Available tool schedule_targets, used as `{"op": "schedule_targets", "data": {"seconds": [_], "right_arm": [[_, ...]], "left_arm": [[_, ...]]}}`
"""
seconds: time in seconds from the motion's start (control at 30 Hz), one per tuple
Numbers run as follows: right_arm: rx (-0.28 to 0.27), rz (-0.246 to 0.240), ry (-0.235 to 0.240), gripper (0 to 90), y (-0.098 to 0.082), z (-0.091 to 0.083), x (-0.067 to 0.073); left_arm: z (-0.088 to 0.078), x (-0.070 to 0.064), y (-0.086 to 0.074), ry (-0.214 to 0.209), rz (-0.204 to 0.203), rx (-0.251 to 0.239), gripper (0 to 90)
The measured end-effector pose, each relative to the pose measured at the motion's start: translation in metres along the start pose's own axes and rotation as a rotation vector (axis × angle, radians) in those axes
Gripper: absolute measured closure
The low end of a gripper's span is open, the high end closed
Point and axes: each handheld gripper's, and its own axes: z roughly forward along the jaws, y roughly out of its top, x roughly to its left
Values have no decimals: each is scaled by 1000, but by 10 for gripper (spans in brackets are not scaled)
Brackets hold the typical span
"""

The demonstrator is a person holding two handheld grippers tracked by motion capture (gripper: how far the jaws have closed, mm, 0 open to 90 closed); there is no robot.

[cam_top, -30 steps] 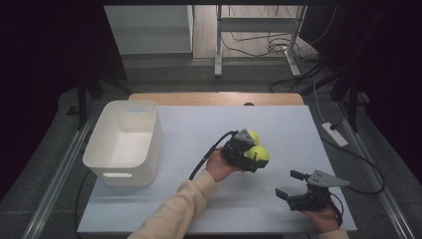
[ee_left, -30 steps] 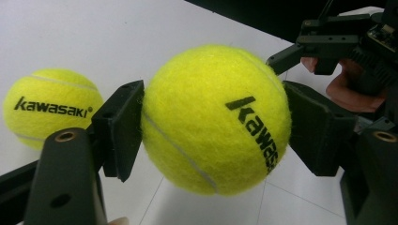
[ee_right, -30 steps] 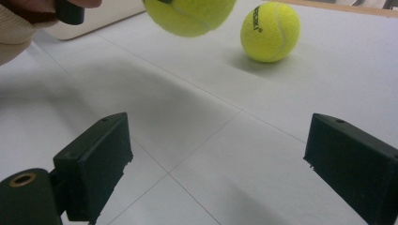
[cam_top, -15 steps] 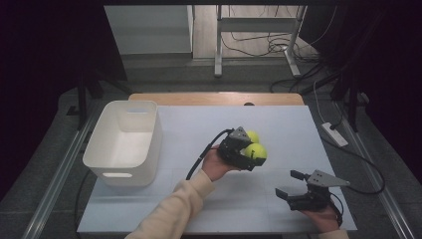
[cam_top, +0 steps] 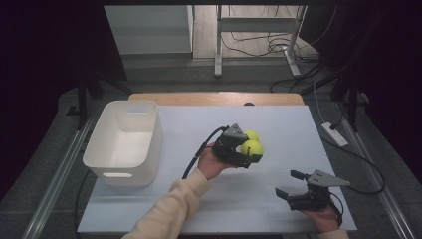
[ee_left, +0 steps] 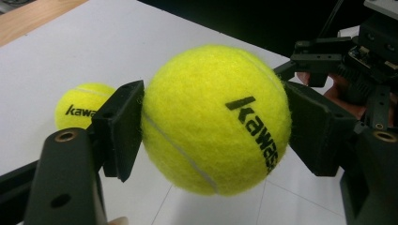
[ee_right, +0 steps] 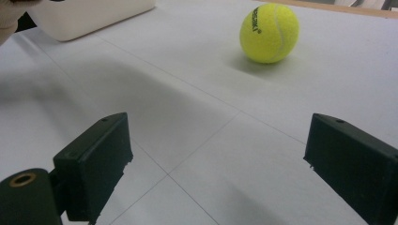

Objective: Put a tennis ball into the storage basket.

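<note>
1. High view: left gripper (cam_top: 247, 151) above the middle of the white table (cam_top: 278, 124), clamped on a yellow tennis ball (cam_top: 252, 148), raised off the surface. Second tennis ball (cam_top: 252, 135) just behind it on the table. White plastic bin (cam_top: 124, 142) well apart, at the table's left side, empty as far as visible. Right gripper (cam_top: 293, 190) near the front right corner, jaws spread, nothing between them.

2. Left gripper view: held tennis ball (ee_left: 217, 119) pinched on both flanks by the black pads (ee_left: 123, 126), "kawas…" lettering facing the camera; table visible beneath the ball, hence lifted. Second ball (ee_left: 80, 107) resting on the table to the left, behind the jaw. Right gripper (ee_left: 347, 61) farther off, upper right.

3. Right gripper view: jaws wide apart over bare table; resting tennis ball (ee_right: 269, 33) ahead, untouched; corner of the bin (ee_right: 89, 14) at upper left.

4. Step in hand, judged: carrying the grasped ball, presumably toward the bin. Next move: travel leftward over the bin's rim, grip kept firm, release only once above the opening; second ball remaining for a later pick.
</note>
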Motion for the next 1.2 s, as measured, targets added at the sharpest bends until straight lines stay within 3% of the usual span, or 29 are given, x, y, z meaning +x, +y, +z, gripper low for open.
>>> {"op": "schedule_targets", "data": {"seconds": [1.2], "right_arm": [[-2, -4, -1, 71, 1, 0, 1]], "left_arm": [[-40, 10, 3, 73, -10, -59, 272]]}}
